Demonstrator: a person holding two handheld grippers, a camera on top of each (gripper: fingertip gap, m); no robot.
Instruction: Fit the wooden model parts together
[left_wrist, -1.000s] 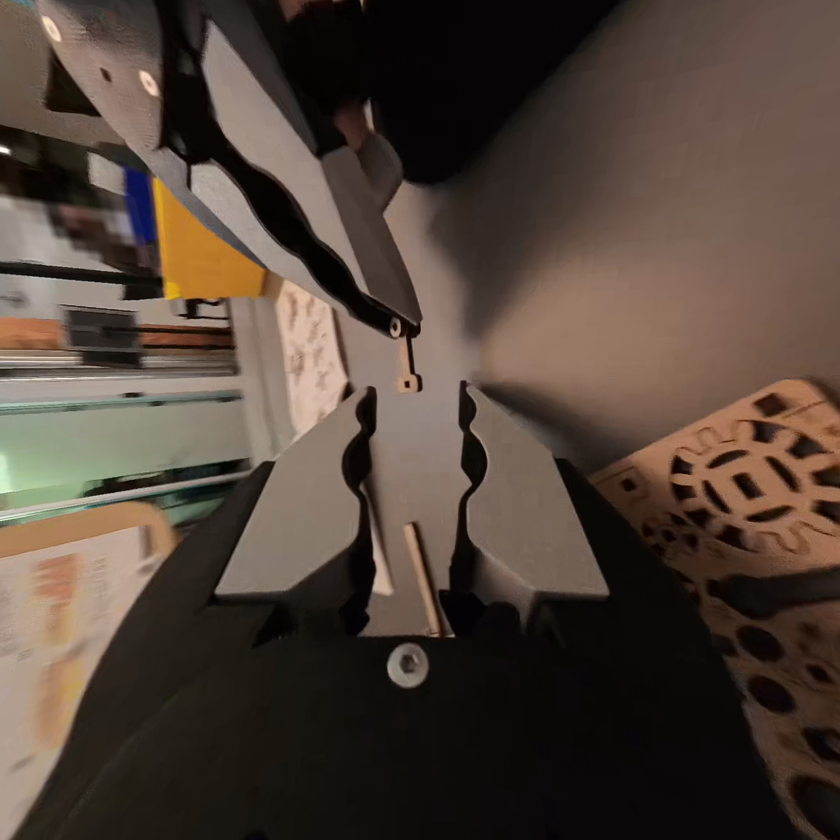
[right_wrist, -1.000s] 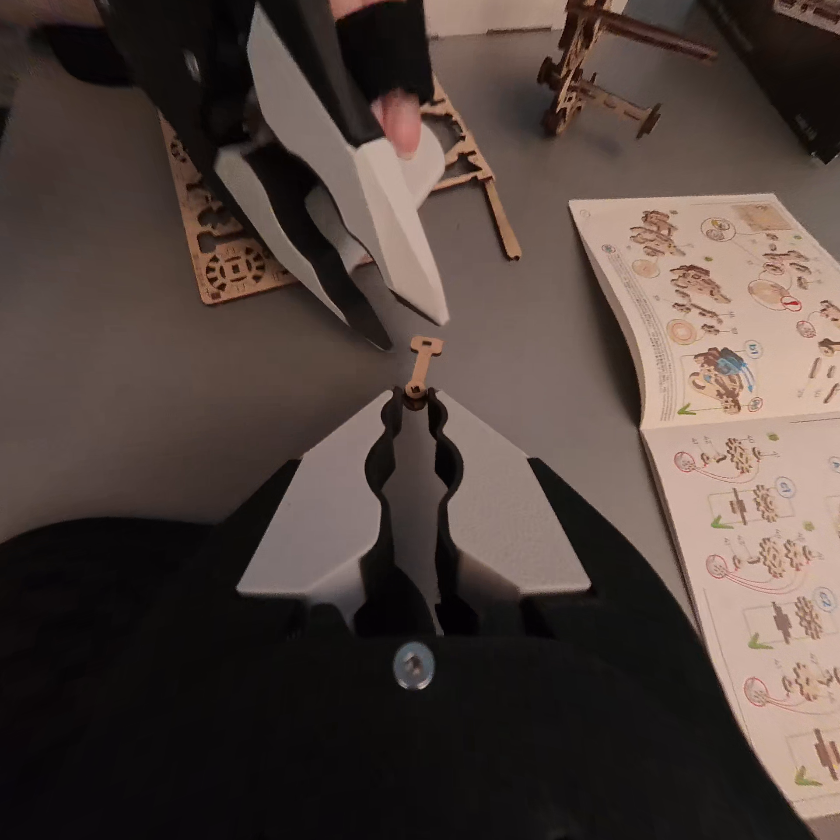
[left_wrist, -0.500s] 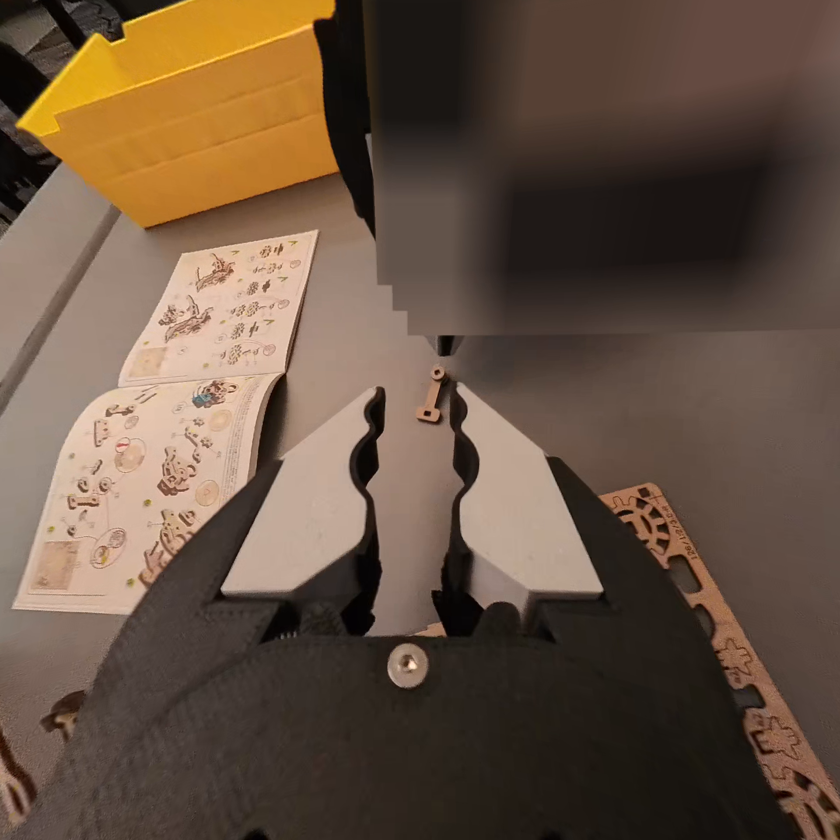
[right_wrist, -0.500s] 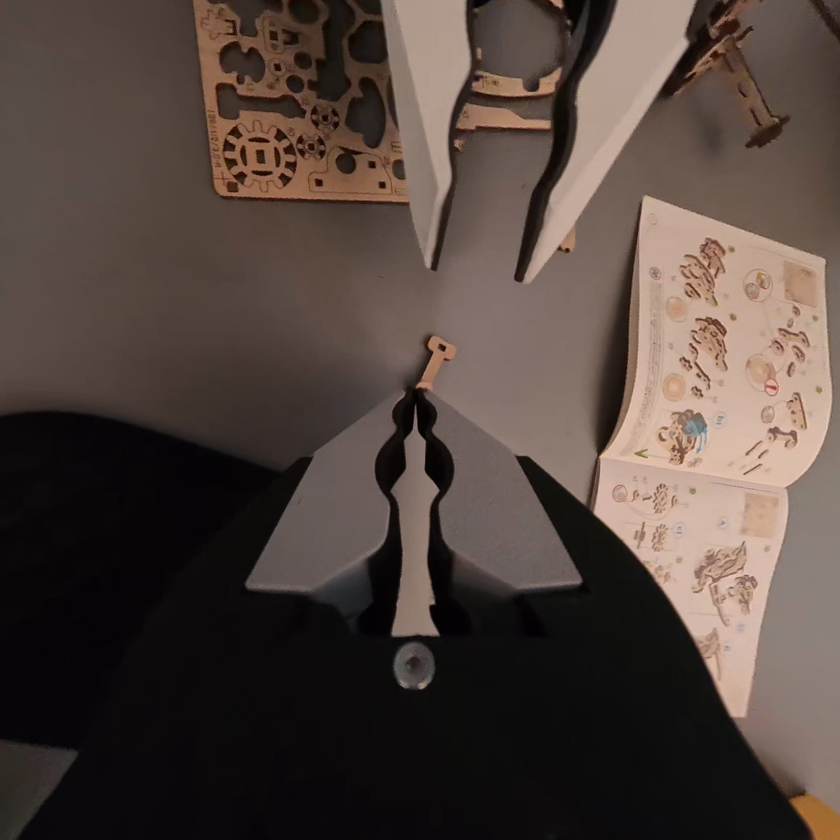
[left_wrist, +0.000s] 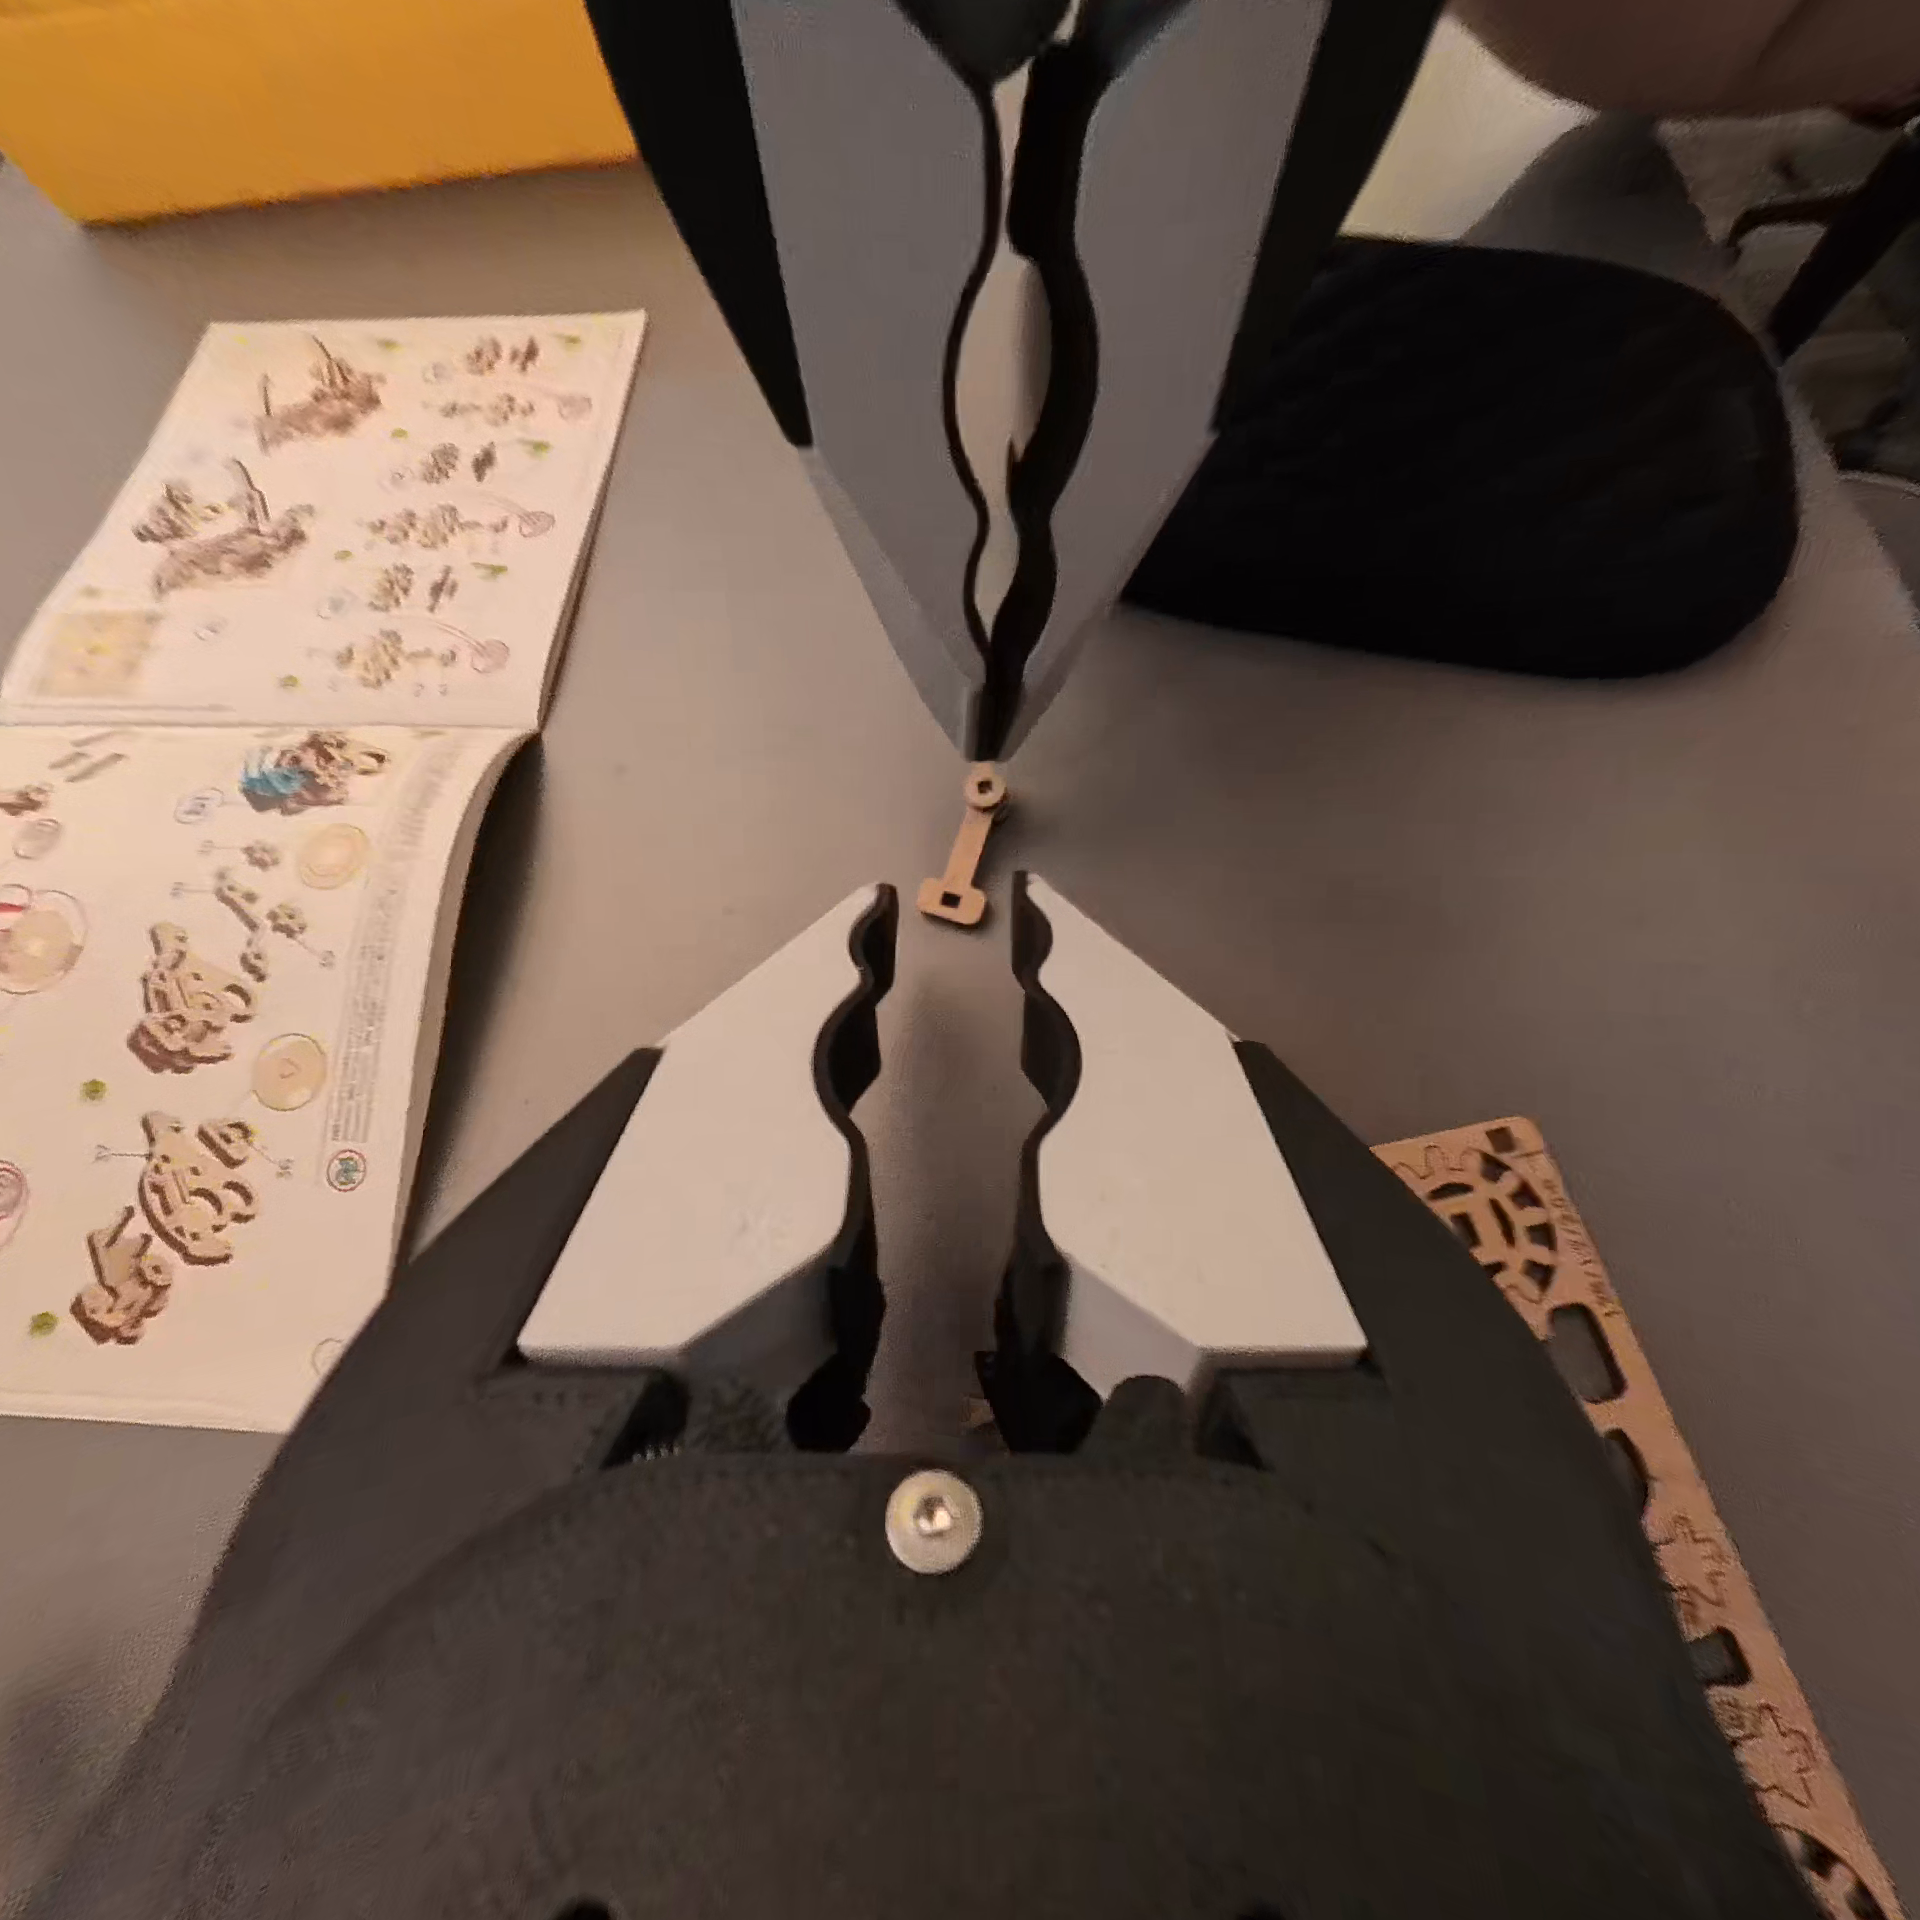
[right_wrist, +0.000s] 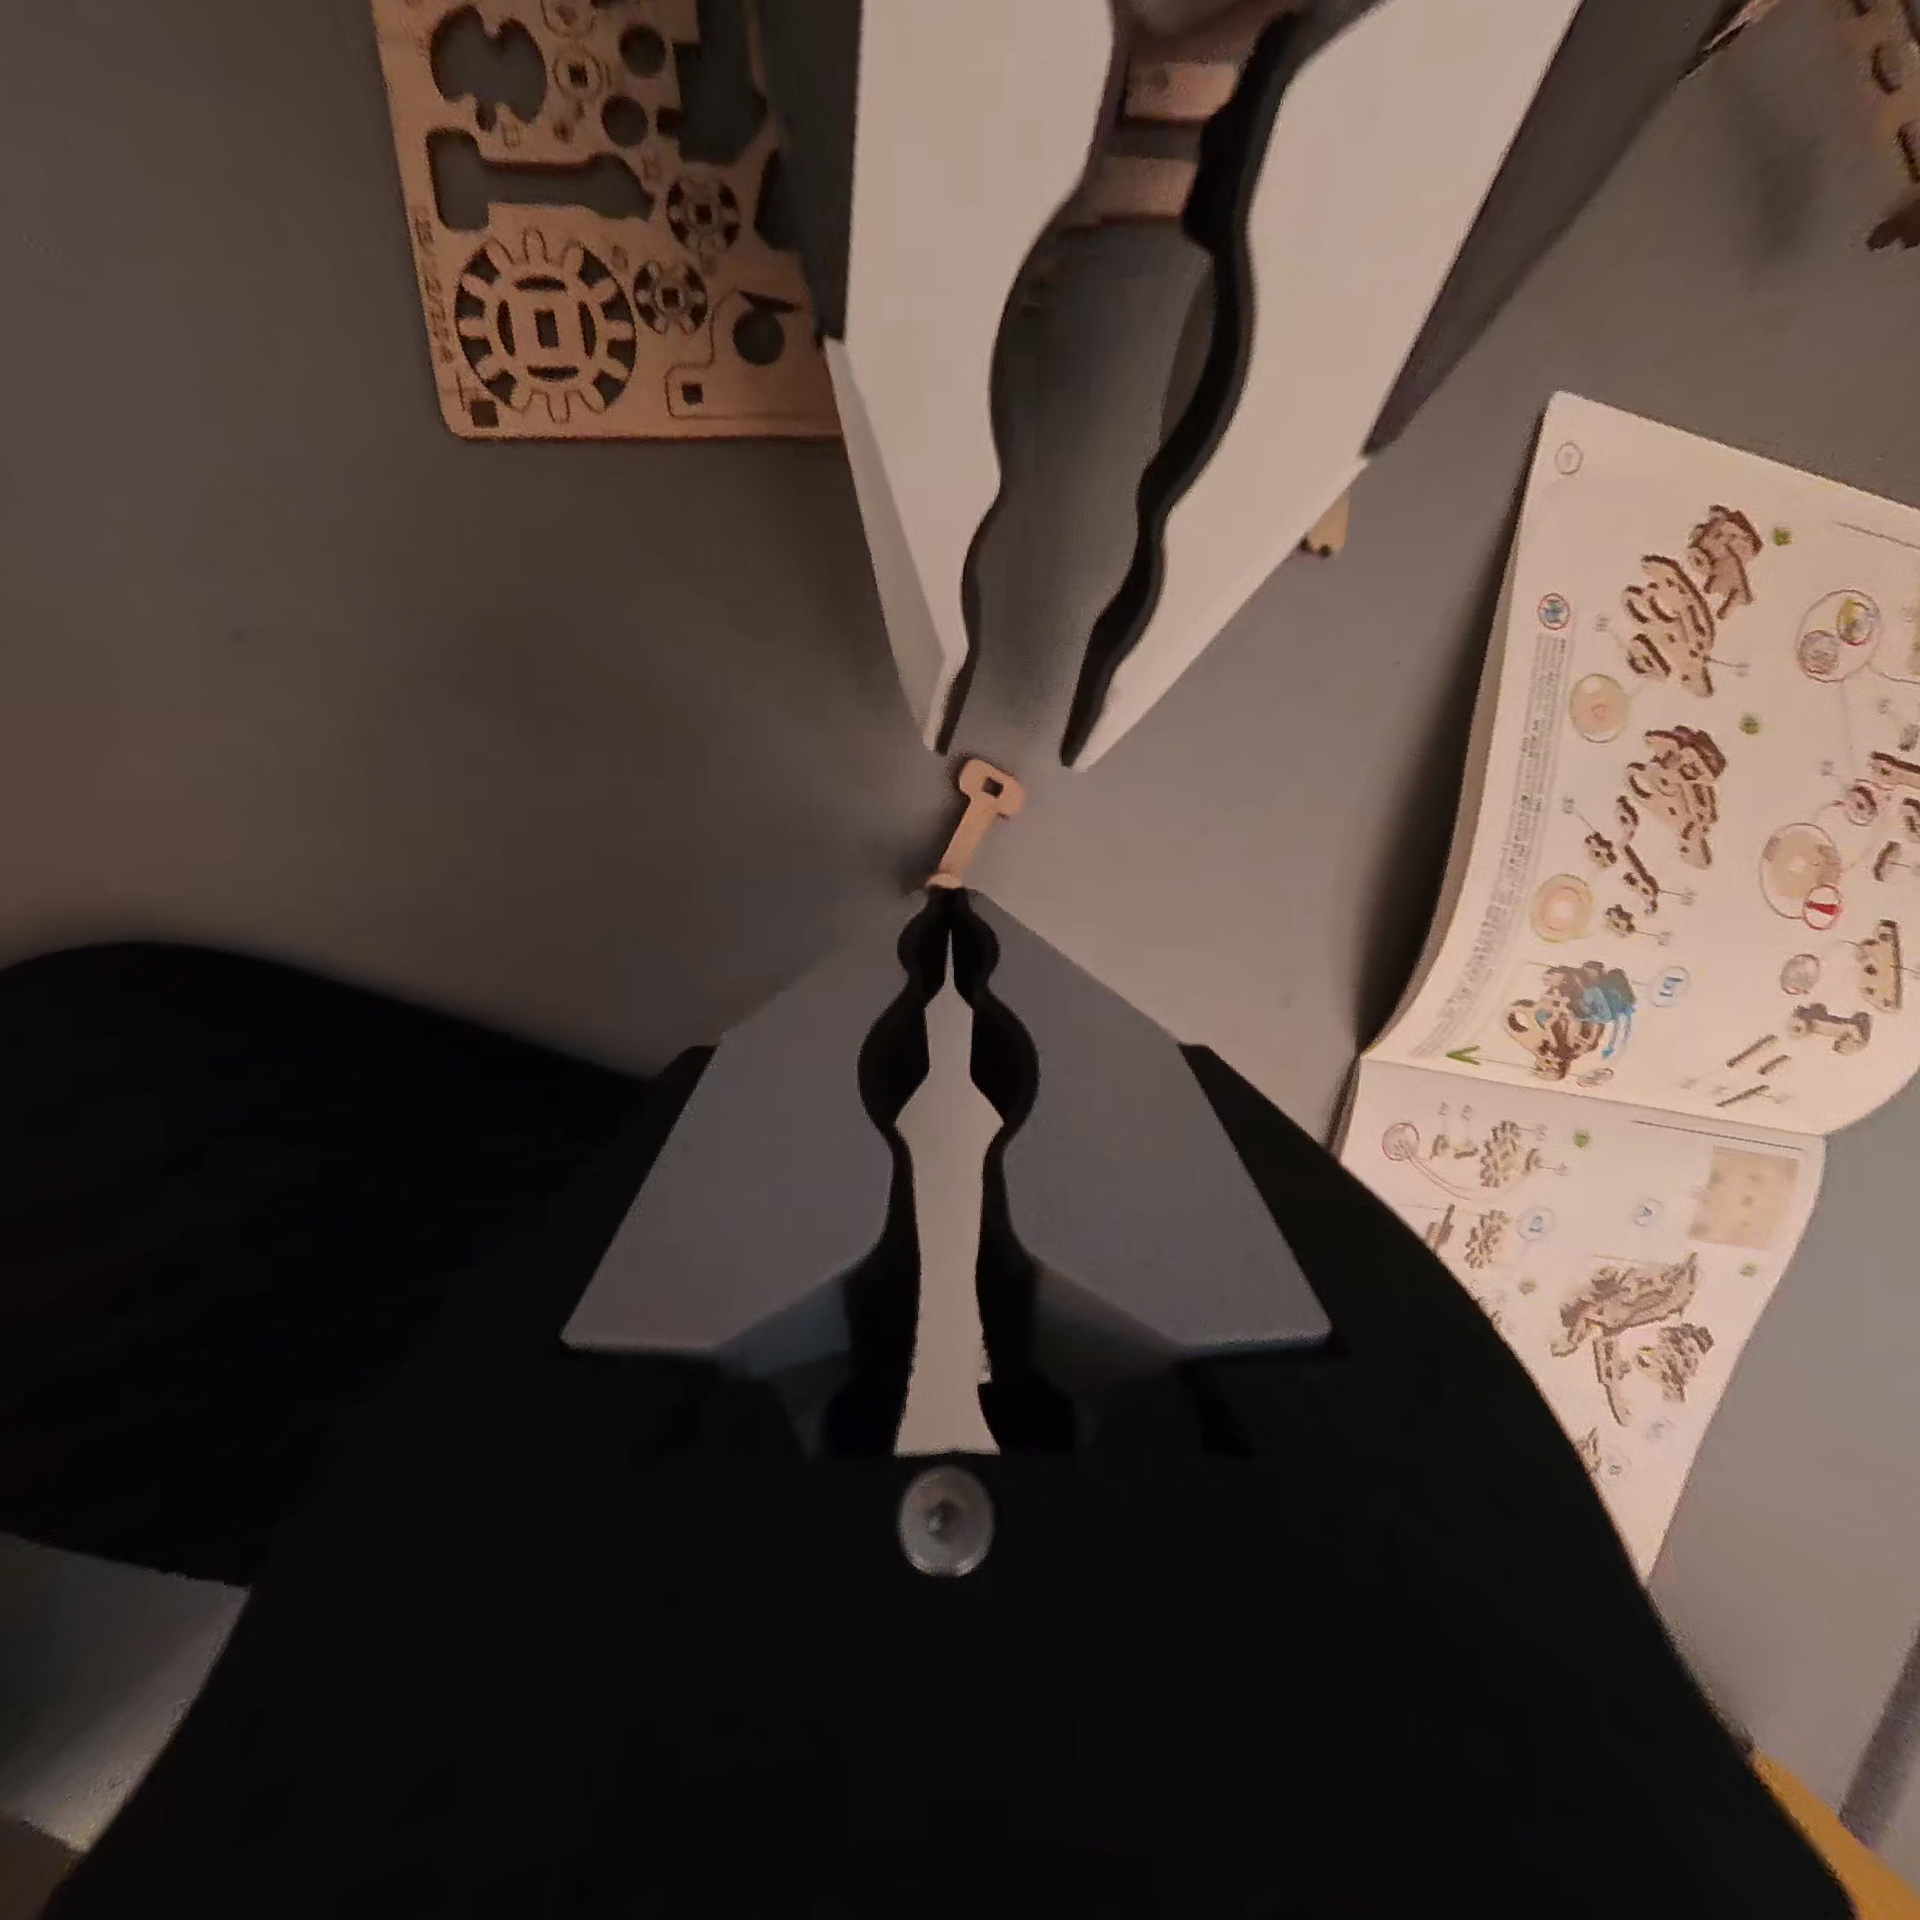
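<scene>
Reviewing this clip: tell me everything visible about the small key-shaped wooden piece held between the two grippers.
The small key-shaped wooden piece is a thin, flat, pale laser-cut part: a slim shaft with a round holed eye at one end and a crossbar head with a square hole at the other. The right gripper, shut, pinches its round end and holds it above the grey table. Its crossbar end lies between the open left gripper fingertips, apparently untouched.

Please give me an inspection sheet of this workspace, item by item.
Surface: grey table, bare in the middle.
Job's things: small wooden part; punched wooden sheet lying flat.
Clutter: open instruction booklet; yellow box.
Grippers: right gripper shut on the wooden part's round end, held in the air; left gripper open, its jaws either side of the square end.
Cables: nothing seen.
Surroundings: black chair beside the table.
</scene>
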